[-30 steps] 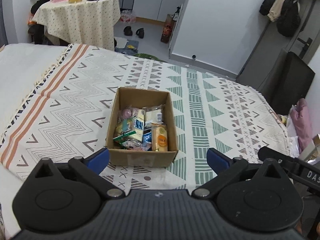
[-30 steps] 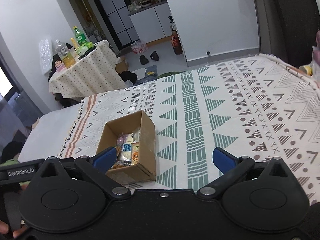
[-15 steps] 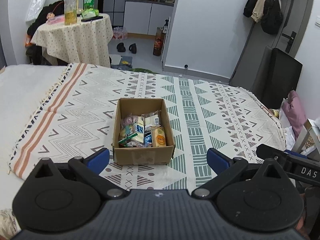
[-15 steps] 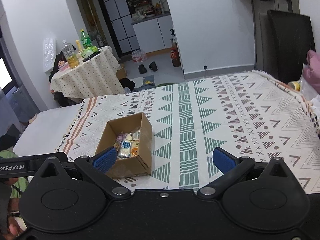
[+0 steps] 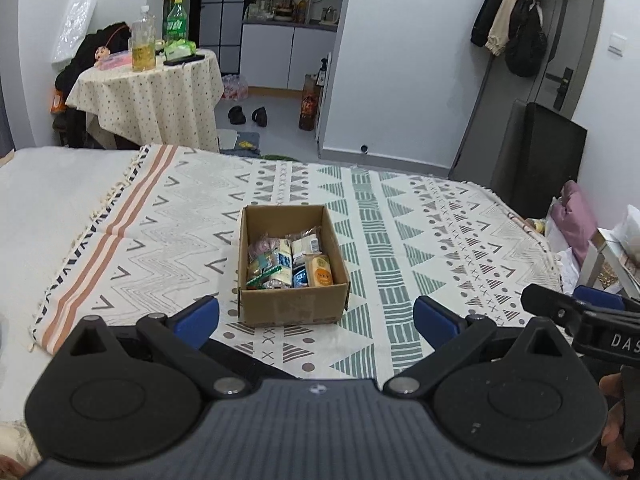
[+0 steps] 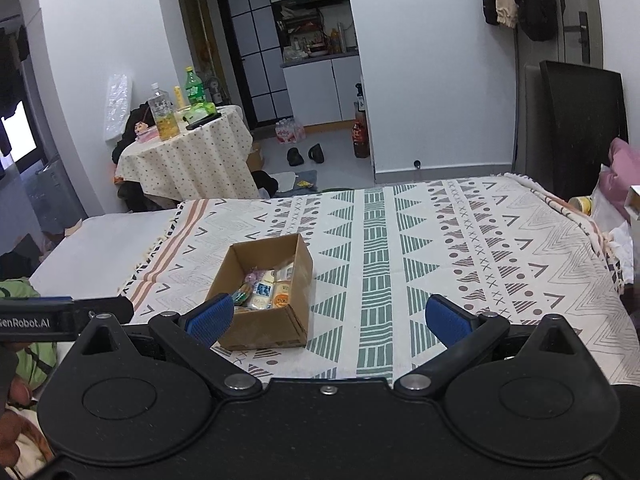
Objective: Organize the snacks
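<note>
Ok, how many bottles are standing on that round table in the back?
2 clearly in the left wrist view: a clear bottle of yellow liquid at the table's left, and a green bottle behind it. The right wrist view shows a slim yellow one between them, possibly a third.

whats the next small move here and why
Probably bring the left hand-held gripper forward and down toward the cardboard box. It sits open and empty, short of the box, with the snacks lying straight ahead between its fingers. The right hand-held gripper is open too.
</note>
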Tool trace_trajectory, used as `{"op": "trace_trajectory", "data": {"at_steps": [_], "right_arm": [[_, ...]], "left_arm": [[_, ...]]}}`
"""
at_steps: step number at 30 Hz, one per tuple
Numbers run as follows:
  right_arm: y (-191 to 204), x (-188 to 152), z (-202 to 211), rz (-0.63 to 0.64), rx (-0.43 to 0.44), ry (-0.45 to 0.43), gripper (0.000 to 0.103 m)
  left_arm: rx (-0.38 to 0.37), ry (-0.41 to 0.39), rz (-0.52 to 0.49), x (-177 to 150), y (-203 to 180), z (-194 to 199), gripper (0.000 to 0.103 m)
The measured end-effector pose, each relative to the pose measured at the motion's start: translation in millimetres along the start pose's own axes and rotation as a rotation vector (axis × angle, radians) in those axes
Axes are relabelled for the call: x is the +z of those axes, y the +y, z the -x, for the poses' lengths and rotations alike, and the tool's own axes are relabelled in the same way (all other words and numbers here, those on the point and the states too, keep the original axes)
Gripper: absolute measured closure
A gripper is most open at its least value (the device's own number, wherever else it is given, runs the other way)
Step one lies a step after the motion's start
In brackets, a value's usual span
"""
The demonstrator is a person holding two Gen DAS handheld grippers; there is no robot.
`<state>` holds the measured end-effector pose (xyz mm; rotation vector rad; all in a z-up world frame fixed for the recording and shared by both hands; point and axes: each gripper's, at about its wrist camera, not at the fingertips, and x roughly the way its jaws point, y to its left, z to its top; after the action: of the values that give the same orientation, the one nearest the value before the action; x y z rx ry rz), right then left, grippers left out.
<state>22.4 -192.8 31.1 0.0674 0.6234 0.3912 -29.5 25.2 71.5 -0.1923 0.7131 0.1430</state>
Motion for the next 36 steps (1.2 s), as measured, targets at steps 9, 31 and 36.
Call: {"op": "trace_trajectory", "data": {"at_steps": [9,31,36], "right_arm": [[8.6,-3.3,21.0,0.013,-0.005,-0.039,0.0],[16.3,-1.6,26.2,0.011,0.037,-0.024,0.0],[16.6,-2.5,24.9,0.009,0.034,-0.02,0.0]], "left_arm": [[-0.002,-0.044,-0.029,-3.6,2.0,26.2,0.0],[-0.024,-0.04,0.001,-6.3,15.6,31.9,0.0],[-0.023,-0.031,-0.001,-7.3,17.1,30.0,0.0]]}}
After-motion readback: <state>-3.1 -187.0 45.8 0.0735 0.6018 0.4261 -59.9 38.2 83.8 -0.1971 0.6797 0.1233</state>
